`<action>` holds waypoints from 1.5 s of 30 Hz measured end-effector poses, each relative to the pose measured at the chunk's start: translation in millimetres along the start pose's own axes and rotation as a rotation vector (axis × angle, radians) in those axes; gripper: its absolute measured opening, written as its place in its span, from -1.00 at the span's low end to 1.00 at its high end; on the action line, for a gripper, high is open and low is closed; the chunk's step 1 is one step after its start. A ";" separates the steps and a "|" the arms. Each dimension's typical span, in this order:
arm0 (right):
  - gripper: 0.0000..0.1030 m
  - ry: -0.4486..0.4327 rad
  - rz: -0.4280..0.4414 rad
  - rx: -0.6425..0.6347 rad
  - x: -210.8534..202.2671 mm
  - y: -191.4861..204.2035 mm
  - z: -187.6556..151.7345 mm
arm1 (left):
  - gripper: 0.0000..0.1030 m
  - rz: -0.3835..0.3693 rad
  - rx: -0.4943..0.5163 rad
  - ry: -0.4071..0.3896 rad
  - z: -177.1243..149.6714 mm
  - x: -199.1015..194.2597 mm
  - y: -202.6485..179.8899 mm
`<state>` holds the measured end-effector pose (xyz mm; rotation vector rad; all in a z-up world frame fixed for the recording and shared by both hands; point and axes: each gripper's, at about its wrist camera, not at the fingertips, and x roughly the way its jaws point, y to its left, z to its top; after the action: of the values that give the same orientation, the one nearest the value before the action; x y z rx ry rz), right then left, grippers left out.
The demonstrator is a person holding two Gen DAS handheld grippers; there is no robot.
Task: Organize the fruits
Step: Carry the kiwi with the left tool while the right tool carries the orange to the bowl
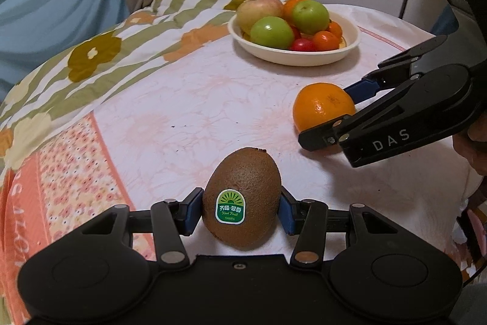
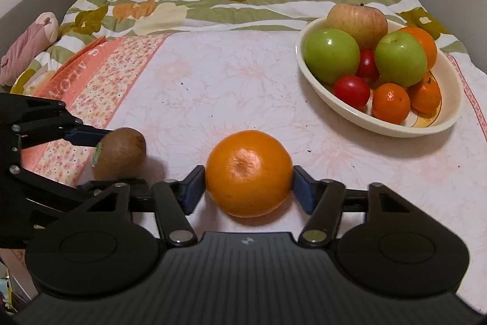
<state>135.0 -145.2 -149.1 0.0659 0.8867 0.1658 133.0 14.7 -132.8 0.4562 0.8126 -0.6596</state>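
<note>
Two fruits were left outside the fruit-filled cream bowl (image 2: 380,124): left gripper (image 1: 240,210) jaws clamped on the stickered brown kiwi (image 1: 242,197), right gripper (image 2: 249,188) jaws pinching the round orange (image 2: 249,172), both low over the pink-patterned bed cover (image 2: 213,81).

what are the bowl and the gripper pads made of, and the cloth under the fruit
Bowl: cream, smooth and faintly glossy; looks like glazed ceramic or melamine, can't tell which. Pads on the right gripper: matte blue, likely rubber or soft plastic, set on black plastic arms. Cloth: soft printed fabric, slightly wrinkled, with a pale floral pattern, probably cotton.
</note>
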 end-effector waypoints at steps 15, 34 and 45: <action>0.44 -0.044 0.000 0.003 -39.3 -19.3 17.4 | 0.06 0.057 -0.068 -0.038 33.4 -24.5 -8.8; 0.44 -0.108 -0.047 0.057 -106.1 -115.2 41.9 | 0.06 0.083 -0.107 -0.123 120.5 -33.1 -56.8; 0.44 -0.106 -0.028 0.035 -89.8 -179.0 70.4 | 0.06 0.109 -0.176 -0.114 166.6 4.4 -74.1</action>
<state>154.9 -336.2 -58.5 0.0945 0.7844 0.1195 169.4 -140.1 -43.6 0.2982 0.7252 -0.5041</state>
